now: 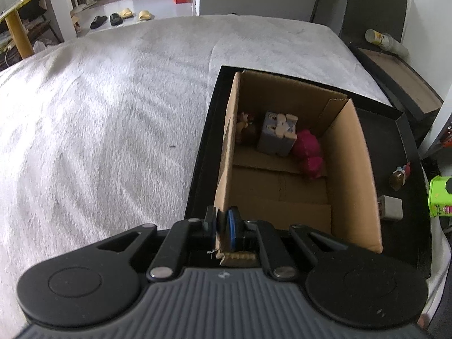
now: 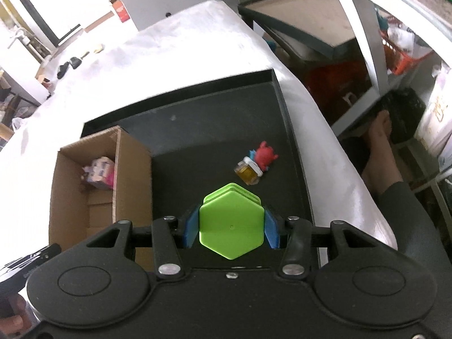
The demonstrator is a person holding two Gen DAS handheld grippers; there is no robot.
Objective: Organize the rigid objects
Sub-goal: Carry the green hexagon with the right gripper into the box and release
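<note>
While your left gripper (image 1: 223,226) pinches the near wall of the cardboard box (image 1: 350,169) so it stays steady, your right gripper (image 2: 231,226) is closed on the green hexagonal container (image 2: 231,226), above the black tray (image 2: 214,118), probably to bring it into this box.

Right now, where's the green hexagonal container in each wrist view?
Left wrist: green hexagonal container at the far right edge, cut off by the frame, beyond the black tray.
Right wrist: bottom centre, clamped in the right gripper, above the tray.
Shared landmark: cardboard box in the tray.
</note>
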